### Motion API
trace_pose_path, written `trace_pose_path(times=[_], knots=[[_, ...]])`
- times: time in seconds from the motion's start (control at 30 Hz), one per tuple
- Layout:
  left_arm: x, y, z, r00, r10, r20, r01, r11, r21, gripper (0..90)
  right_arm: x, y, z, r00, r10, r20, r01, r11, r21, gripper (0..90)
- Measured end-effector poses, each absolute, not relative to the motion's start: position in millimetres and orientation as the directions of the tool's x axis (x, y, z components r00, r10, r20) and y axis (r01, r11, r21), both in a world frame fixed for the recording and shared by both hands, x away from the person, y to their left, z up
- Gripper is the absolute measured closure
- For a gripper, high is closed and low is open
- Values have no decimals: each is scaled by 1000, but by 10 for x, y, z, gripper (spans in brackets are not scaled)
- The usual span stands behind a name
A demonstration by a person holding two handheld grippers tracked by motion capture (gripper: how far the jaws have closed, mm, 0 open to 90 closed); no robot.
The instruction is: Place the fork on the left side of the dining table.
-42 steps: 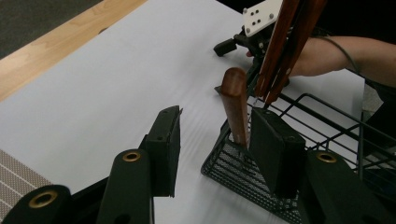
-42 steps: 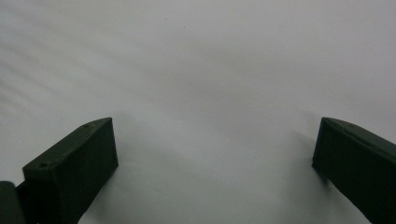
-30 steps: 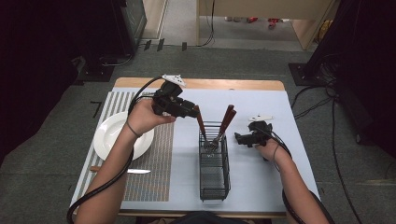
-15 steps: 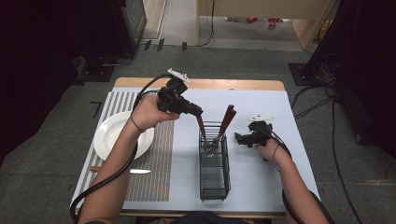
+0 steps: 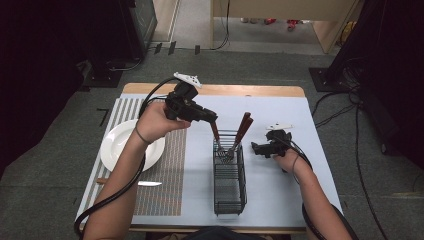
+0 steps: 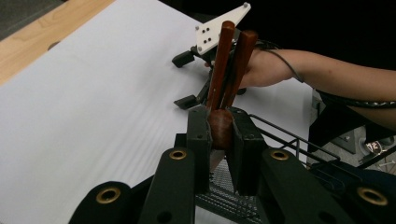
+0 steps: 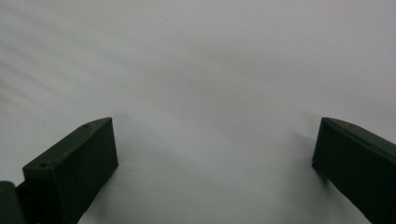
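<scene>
My left gripper (image 5: pixel 211 120) is shut on the brown wooden handle of a utensil (image 5: pixel 215 132) whose lower end stands in the far end of a black wire basket (image 5: pixel 230 190). In the left gripper view the pads (image 6: pixel 201 135) clamp the handle's rounded end (image 6: pixel 220 129). Two more wooden-handled utensils (image 5: pixel 243 128) lean in the same end of the basket, just beyond the held one (image 6: pixel 232 60). My right gripper (image 5: pixel 254 148) rests low on the white table to the right of the basket, open, with only bare table between its fingers (image 7: pixel 74 163).
A white plate (image 5: pixel 131 145) lies on a striped mat (image 5: pixel 165 190) at the left, with a knife (image 5: pixel 145 183) on the mat in front of it. The white tabletop (image 5: pixel 280 195) has a wooden far edge (image 5: pixel 240 90). Cables trail off the table's right side.
My left gripper has closed its jaws on the wooden handle and risen a little with it. The right gripper has stayed in place.
</scene>
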State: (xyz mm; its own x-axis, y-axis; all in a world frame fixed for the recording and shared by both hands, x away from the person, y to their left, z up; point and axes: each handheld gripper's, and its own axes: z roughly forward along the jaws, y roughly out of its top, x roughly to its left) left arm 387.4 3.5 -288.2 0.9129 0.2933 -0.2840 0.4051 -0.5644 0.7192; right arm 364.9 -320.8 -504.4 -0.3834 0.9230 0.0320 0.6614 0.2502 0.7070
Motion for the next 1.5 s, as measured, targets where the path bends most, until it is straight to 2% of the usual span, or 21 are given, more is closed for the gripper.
trace_pose_path(times=[0.37, 0.87, 1.5], knots=[[3767, 124, -2697, 919, 306, -250, 382, -528, 758, 816, 3649, -3208, -5044, -383, 923, 32, 662, 250, 707, 0], [3709, 337, -2501, 912, 303, -276, 393, -449, 803, 816, 3649, -3209, -5043, -384, 923, 32, 662, 251, 706, 0], [3585, 684, -2251, 916, 319, -244, 357, -369, 858, 817, 3649, -3209, -5043, -383, 923, 31, 661, 251, 707, 0]])
